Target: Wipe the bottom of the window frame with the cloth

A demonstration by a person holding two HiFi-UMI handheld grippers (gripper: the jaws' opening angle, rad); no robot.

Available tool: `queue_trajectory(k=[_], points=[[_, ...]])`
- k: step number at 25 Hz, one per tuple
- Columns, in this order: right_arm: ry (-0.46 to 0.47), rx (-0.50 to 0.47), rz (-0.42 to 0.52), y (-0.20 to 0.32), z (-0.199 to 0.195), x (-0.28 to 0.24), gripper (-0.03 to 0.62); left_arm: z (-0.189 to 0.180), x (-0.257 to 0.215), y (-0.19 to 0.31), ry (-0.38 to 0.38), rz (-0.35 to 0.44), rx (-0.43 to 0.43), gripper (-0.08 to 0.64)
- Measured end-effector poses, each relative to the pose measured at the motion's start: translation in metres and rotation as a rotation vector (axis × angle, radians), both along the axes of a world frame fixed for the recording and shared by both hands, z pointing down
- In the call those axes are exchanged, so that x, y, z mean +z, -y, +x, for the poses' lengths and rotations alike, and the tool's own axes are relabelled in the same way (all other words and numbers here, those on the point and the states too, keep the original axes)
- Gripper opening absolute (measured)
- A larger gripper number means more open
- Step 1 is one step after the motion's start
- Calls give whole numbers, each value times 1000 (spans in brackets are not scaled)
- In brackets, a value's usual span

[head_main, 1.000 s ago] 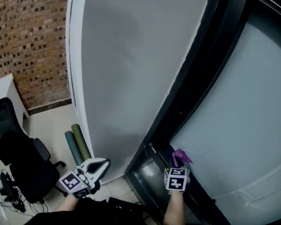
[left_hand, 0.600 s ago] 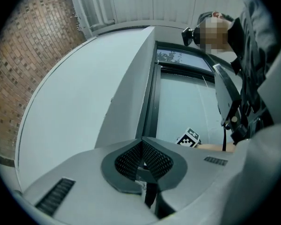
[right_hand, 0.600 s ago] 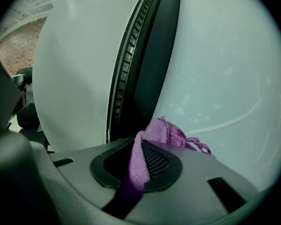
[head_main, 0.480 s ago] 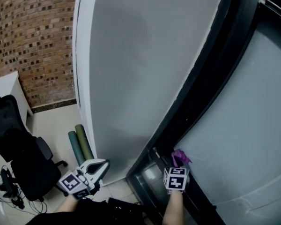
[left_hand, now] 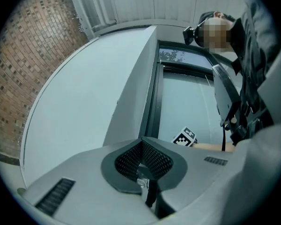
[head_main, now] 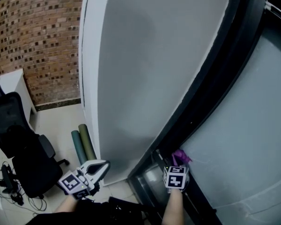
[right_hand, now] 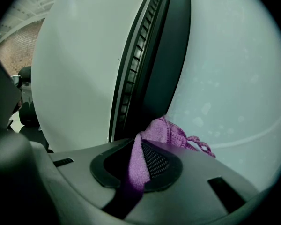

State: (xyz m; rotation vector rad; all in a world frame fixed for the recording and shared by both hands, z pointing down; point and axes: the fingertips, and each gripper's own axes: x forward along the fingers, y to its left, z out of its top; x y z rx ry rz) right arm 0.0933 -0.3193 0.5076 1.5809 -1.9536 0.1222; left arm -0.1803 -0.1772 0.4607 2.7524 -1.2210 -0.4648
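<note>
My right gripper [head_main: 178, 165] [right_hand: 143, 151] is shut on a purple cloth [head_main: 180, 157] [right_hand: 166, 132]. The cloth bunches out past the jaws against the frosted window pane [head_main: 243, 125] [right_hand: 229, 69], right beside the black window frame [head_main: 201, 97] [right_hand: 154, 55]. A strip of the cloth runs back between the closed jaws. My left gripper [head_main: 103, 165] [left_hand: 143, 161] hangs low at the left, away from the window, shut with nothing in it.
A wide grey wall panel [head_main: 145, 64] stands left of the frame. A black office chair [head_main: 18, 153] and two rolled mats [head_main: 83, 144] are on the tiled floor by the brick wall [head_main: 33, 36]. A person's head and jacket show at the right of the left gripper view.
The head view has drifted a little, so the wall and the chair sit further right in the picture. Both grippers and the cloth keep the same places.
</note>
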Motion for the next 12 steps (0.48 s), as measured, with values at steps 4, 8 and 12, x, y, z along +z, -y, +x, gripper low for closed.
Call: queue_trajectory(k=[4, 8, 12], points=[[-23, -1, 0, 1, -1, 1, 59, -3, 1, -5, 4, -4, -12, -3], [-31, -16, -9, 3, -7, 2, 58, -5, 4, -7, 5, -14, -22, -3], [-37, -35, -14, -6, -14, 7, 58, -5, 6, -14, 9, -13, -24, -3]])
